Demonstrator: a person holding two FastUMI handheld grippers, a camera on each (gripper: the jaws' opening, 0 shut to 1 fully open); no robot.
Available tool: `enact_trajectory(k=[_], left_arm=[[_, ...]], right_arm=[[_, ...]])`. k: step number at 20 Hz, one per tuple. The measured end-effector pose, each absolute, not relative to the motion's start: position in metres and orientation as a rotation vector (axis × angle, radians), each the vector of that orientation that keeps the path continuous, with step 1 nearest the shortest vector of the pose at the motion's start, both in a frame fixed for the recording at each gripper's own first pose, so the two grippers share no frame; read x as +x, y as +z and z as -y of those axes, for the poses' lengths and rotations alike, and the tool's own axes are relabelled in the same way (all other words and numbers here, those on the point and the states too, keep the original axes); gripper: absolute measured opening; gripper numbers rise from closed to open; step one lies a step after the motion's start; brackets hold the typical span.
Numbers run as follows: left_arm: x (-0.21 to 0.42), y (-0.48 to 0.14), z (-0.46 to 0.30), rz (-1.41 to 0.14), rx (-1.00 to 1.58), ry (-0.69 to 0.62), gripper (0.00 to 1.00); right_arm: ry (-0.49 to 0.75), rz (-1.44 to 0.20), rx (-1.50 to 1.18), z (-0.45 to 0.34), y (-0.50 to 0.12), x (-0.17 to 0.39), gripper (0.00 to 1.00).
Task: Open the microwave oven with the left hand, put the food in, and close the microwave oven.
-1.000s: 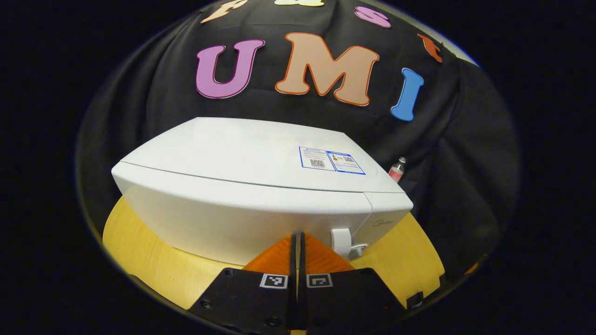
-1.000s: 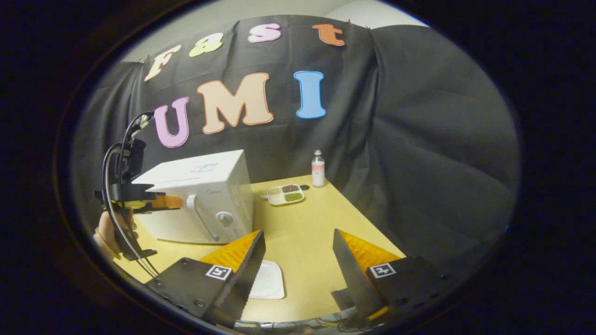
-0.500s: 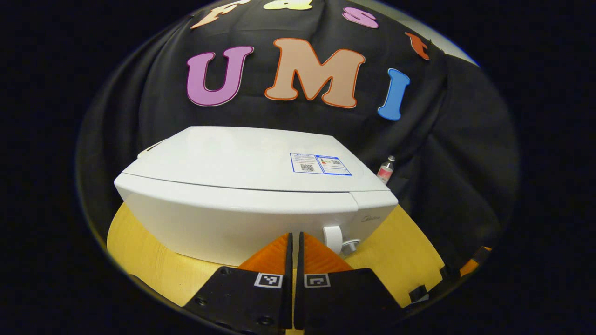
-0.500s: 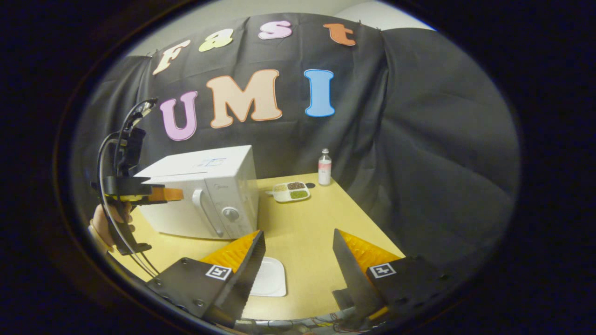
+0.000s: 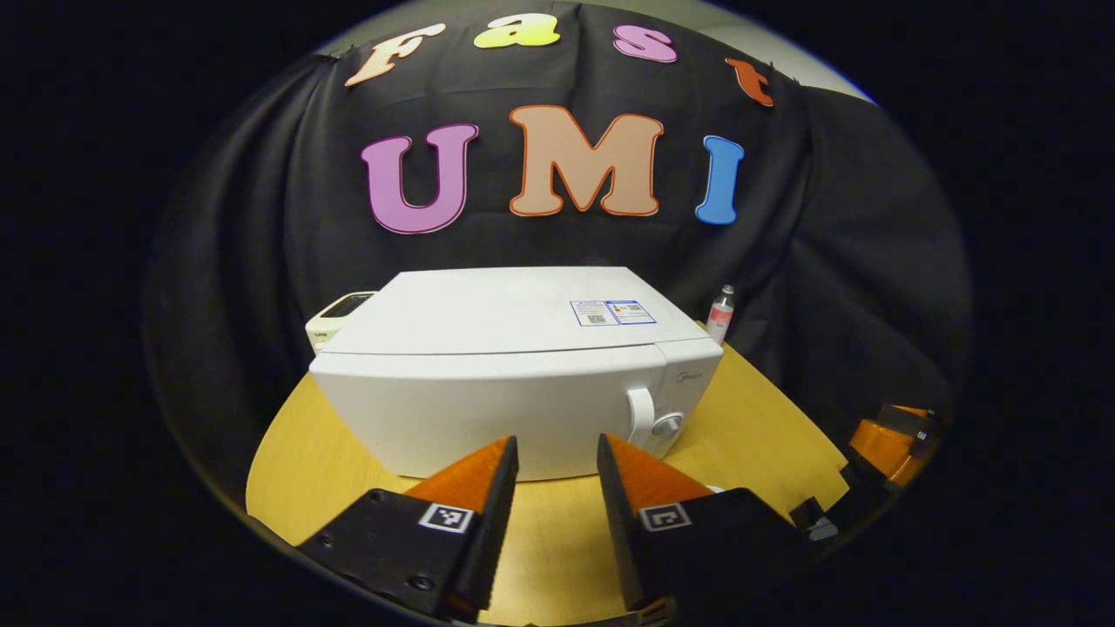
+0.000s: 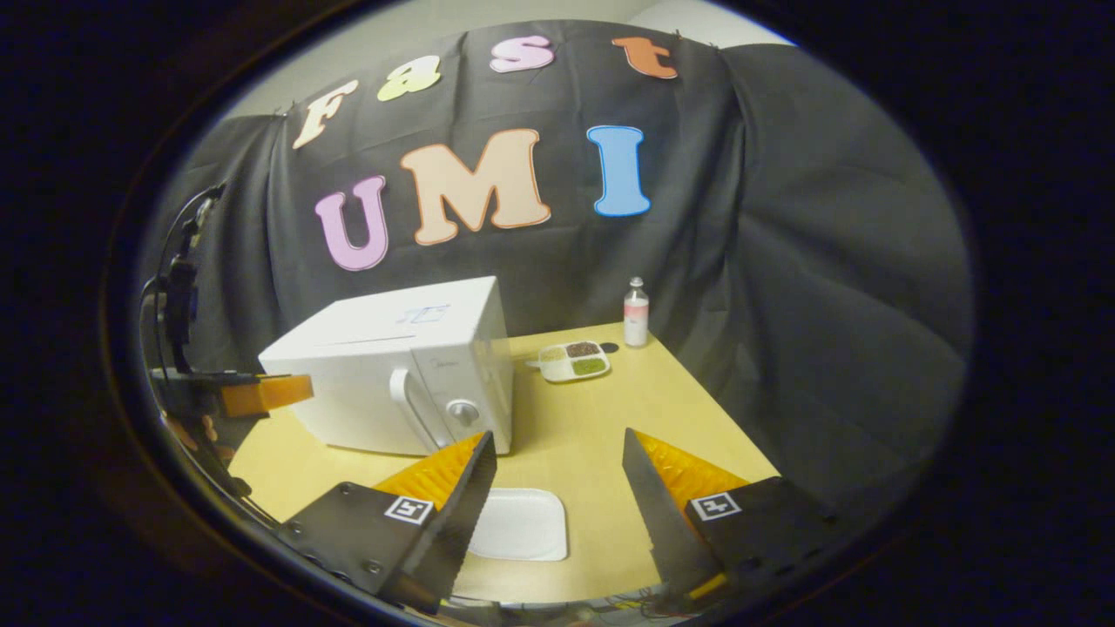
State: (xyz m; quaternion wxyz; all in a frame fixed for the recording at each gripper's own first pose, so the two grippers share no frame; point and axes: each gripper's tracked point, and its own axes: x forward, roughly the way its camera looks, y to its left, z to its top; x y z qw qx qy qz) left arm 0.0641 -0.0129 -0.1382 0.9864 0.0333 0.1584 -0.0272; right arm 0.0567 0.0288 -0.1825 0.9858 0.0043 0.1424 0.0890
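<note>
The white microwave point(image 5: 523, 383) stands on the wooden table with its door closed, its handle point(image 5: 640, 416) and knob point(image 5: 667, 425) at the right of the front. My left gripper point(image 5: 557, 457) is open, a short way in front of the door, with nothing between its fingers. In the right gripper view the microwave point(image 6: 392, 366) is at the left and the left gripper point(image 6: 292, 390) hovers before it. A divided tray of food point(image 6: 573, 360) lies to the right of the microwave. My right gripper point(image 6: 557, 453) is open above a white plate point(image 6: 521, 522).
A small bottle point(image 6: 636, 312) stands at the table's back corner beyond the food tray. A small white device point(image 5: 340, 312) sits behind the microwave on its left. The right gripper point(image 5: 888, 435) hangs at the table's right edge. The table point(image 6: 610, 418) has bare wood on its right half.
My left gripper has drawn back from the microwave door and gone from shut to open. The right gripper has stayed open and shifted slightly.
</note>
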Motion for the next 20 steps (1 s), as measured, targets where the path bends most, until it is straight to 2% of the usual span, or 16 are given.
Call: enact_trajectory(k=[2,3,4,5,12,20], left_arm=[[0.056,-0.131,0.004,-0.307,0.046,-0.027,0.91],[0.052,-0.131,-0.001,-0.301,0.03,-0.018,0.99],[0.046,-0.127,-0.006,-0.296,0.018,0.002,0.98],[0.043,-0.123,-0.012,-0.286,0.011,0.025,0.97],[0.029,-0.072,-0.043,-0.165,-0.031,0.149,0.97],[0.021,-0.055,-0.056,-0.124,-0.032,0.196,0.97]], right_arm=[[0.193,-0.278,0.017,-0.035,-0.174,0.061,0.87],[0.197,-0.263,0.017,-0.038,-0.166,0.065,0.87],[0.203,-0.247,0.016,-0.041,-0.159,0.068,0.91],[0.211,-0.232,0.014,-0.044,-0.151,0.071,0.87],[0.262,-0.093,0.005,-0.064,-0.082,0.079,0.87],[0.307,-0.035,0.025,-0.075,-0.05,0.072,0.87]])
